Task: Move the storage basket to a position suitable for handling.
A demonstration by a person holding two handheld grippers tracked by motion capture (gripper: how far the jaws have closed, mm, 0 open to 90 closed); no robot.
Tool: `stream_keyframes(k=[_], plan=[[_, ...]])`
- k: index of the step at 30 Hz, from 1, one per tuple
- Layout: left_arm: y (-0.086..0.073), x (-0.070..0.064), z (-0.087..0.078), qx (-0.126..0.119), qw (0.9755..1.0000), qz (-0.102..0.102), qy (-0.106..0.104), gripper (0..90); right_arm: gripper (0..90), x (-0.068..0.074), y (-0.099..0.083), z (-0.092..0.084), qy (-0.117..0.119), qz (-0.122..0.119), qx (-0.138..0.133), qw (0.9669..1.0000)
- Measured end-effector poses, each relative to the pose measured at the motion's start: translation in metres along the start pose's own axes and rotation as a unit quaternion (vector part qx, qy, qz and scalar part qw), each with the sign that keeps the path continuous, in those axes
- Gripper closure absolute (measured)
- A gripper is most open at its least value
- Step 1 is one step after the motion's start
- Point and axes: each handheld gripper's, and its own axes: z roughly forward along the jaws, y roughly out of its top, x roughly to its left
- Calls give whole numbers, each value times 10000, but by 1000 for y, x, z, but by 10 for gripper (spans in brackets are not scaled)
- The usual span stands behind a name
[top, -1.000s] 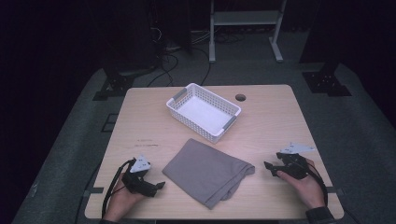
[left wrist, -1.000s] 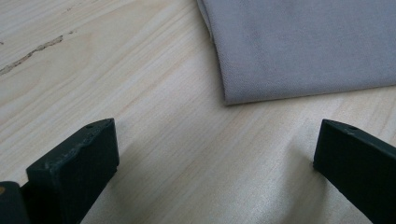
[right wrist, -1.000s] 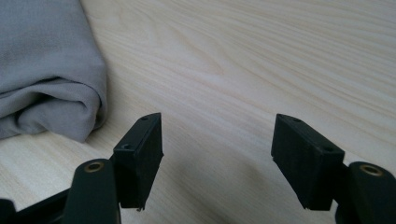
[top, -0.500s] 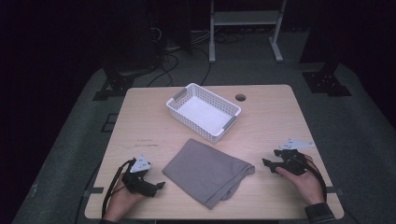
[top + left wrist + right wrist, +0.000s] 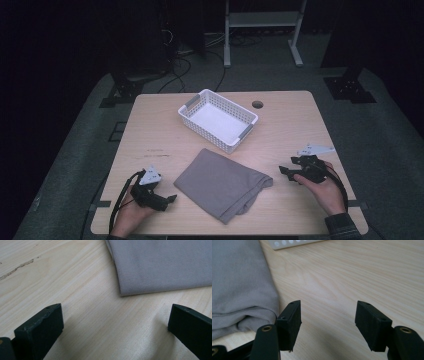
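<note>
A folded grey cloth (image 5: 223,183) lies flat on the near half of the wooden table (image 5: 290,120), between the two grippers and touching neither; its plain weave carries no print or label that can be read, and its right end is rumpled into soft folds while the left edge runs straight.

The left gripper (image 5: 167,200) rests low over the near left part of the table, just beside the cloth's left corner, pointing toward it; in the left gripper view its jaws stand wide apart with bare wood between them and the cloth's (image 5: 162,265) edge just ahead; it holds nothing. The left hand (image 5: 131,212) comes in from the bottom edge, wrapped around the gripper's body, a cable looping beside it.

The right gripper (image 5: 286,172) sits near the cloth's right end, aimed leftward at it; its jaws are parted, with only wood between them, one jaw close by the rumpled fold (image 5: 239,290). The right hand (image 5: 327,192) grips it from behind, a dark sleeve at the wrist.

Behind the cloth stands a white perforated basket (image 5: 218,120), set askew.
</note>
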Motion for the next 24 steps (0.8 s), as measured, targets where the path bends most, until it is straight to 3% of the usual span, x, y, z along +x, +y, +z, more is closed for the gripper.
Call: stream_keyframes(k=[24], plan=[[0,0,0,1,10000,-1,-3,0,389,-3,26,2,104,16,-63,9999]])
